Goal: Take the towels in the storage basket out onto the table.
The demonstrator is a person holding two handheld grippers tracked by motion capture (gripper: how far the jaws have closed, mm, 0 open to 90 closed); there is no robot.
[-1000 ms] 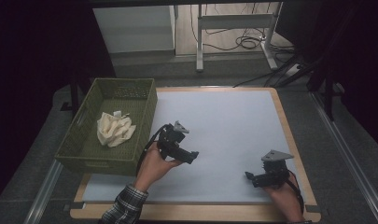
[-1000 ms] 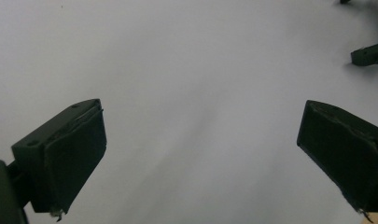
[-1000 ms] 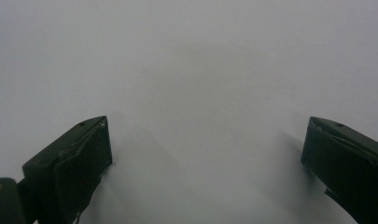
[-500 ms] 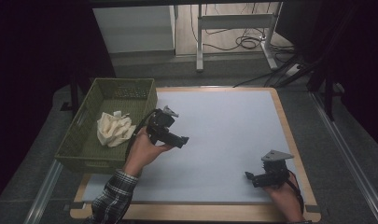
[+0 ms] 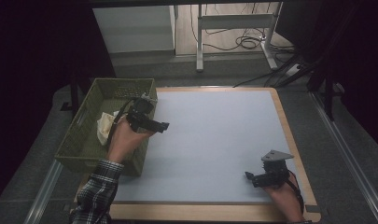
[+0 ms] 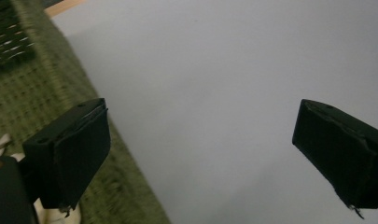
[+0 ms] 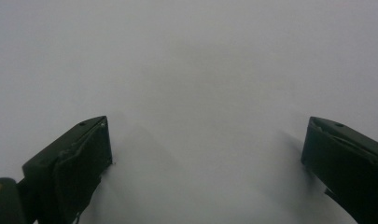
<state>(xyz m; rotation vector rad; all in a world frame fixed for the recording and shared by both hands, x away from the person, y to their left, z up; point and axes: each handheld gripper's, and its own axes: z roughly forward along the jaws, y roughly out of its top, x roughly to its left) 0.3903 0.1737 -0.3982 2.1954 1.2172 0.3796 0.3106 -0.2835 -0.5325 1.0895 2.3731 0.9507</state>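
Left gripper (image 5: 162,125) is hovering at centre left of the high view, jaws gaping wide and gripping nothing, beside the green basket (image 5: 84,140) where a pale cloth (image 5: 104,129) is lying. Right gripper (image 5: 248,176), lower right, is likewise spread wide over the bare mat (image 5: 214,135). Judging by this, the cloth is waiting untouched.

Lettering, labels, brands, numbers, signs: we find none that can be read. We checked the green basket (image 5: 84,140), the white surface of the bench (image 5: 214,135), the checked sleeve (image 5: 95,193) and the black bodies of both grippers; each is plain or too small and dim for us to make out any mark.
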